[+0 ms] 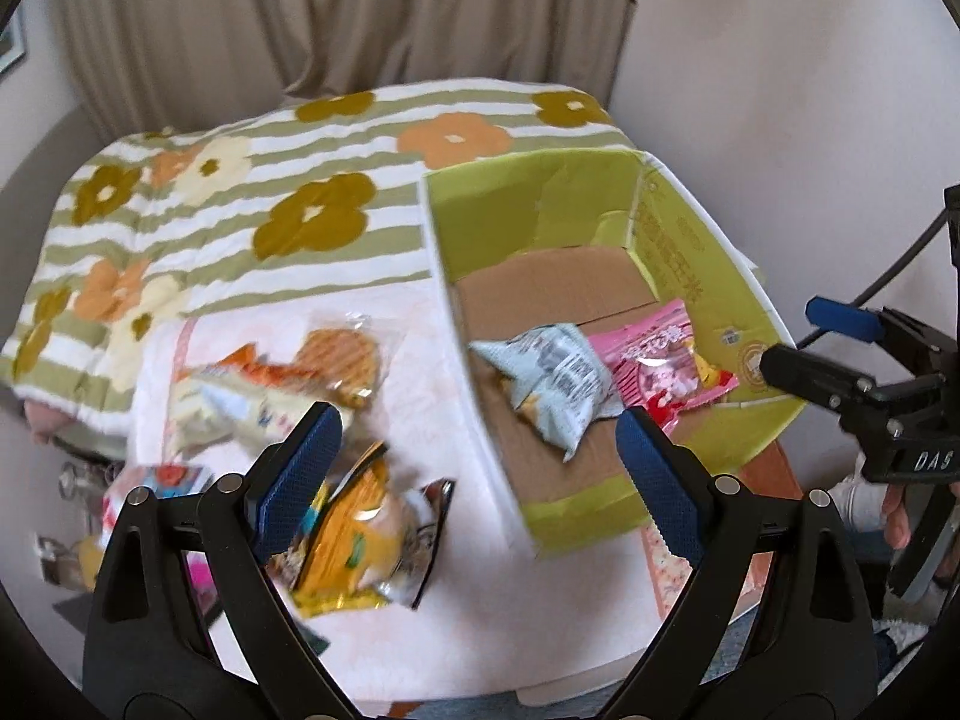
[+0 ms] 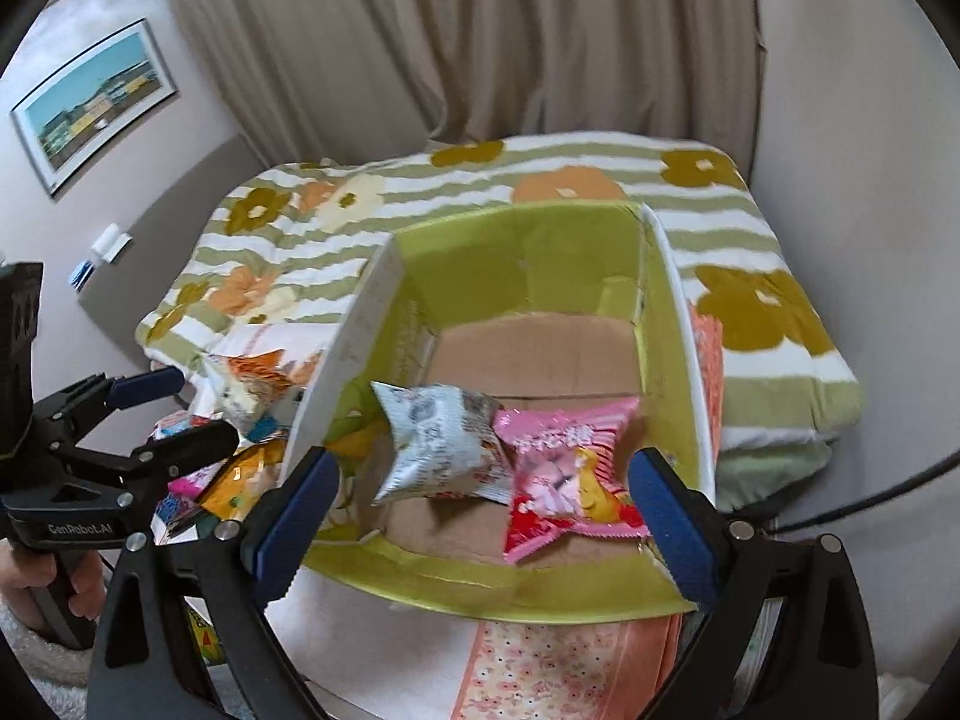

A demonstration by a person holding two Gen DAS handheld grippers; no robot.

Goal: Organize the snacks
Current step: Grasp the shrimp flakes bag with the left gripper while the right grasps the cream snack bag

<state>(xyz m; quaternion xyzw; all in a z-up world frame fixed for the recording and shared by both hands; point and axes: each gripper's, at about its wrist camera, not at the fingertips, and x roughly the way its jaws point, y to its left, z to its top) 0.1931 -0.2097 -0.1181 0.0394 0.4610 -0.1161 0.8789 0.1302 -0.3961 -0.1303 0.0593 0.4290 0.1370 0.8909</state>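
Observation:
A green-lined cardboard box [image 1: 447,294] stands open on the right of the bed. A silver-blue snack packet [image 1: 552,384] and a pink one [image 1: 660,366] lie on its floor. Left of the box is a heap of loose snacks, with an orange-yellow packet [image 1: 360,534] nearest me and a waffle packet [image 1: 342,354] behind. My left gripper [image 1: 480,471] hangs open between heap and box, holding nothing. In the right wrist view my right gripper [image 2: 486,507] stands open above the box's near wall [image 2: 480,588]. The silver packet [image 2: 438,444] and pink packet [image 2: 570,474] lie below it, untouched.
A striped floral blanket [image 1: 240,192] covers the bed behind the box, with beige curtains [image 1: 360,12] beyond. A pink floral cloth [image 2: 540,666] lies under the box. A framed picture [image 2: 90,102] hangs on the left wall. A hand [image 2: 36,576] grips the left gripper's handle.

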